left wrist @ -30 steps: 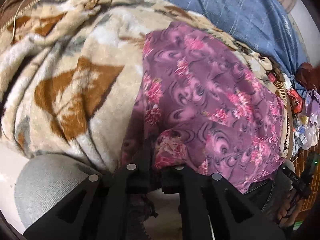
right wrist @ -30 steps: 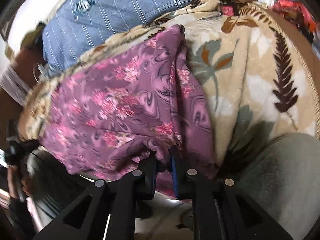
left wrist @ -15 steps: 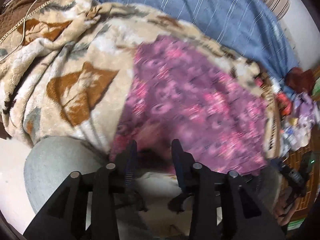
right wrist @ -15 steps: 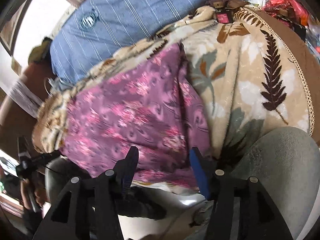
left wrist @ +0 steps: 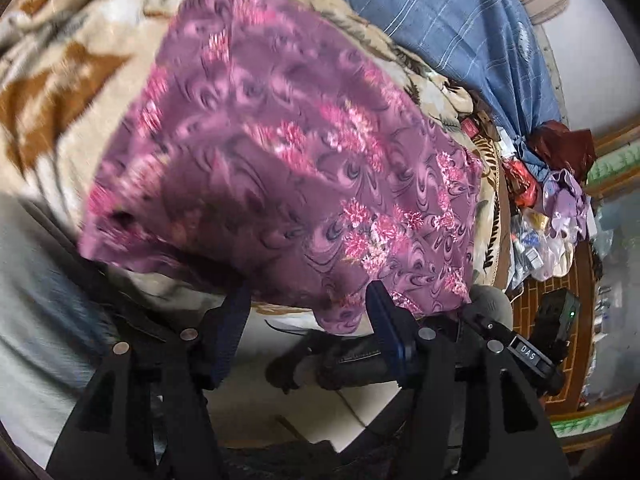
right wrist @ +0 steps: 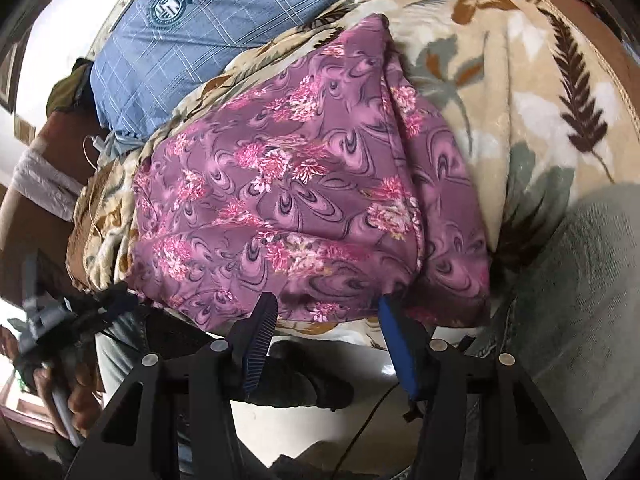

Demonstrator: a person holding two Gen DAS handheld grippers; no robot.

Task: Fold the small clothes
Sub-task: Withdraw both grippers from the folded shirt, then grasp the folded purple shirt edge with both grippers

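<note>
A purple garment with pink flowers [left wrist: 288,168] lies folded on a beige leaf-print blanket [left wrist: 52,92], its near hem hanging over the bed edge. It also shows in the right wrist view [right wrist: 304,208]. My left gripper [left wrist: 308,300] is open and empty, its fingers just below the hem. My right gripper [right wrist: 328,312] is open and empty at the near hem. The other gripper shows at the left edge of the right wrist view [right wrist: 80,312].
A blue striped pillow [left wrist: 440,12] lies behind the blanket, also in the right wrist view [right wrist: 208,28]. A pile of clutter and bags [left wrist: 540,208] sits to the right. My grey-clad knee [right wrist: 580,300] is close by. White floor [left wrist: 340,408] lies below.
Both grippers were shut on the garment's near hem, then opened and let it go. They have pulled back a little. The left view has swung rightward.
</note>
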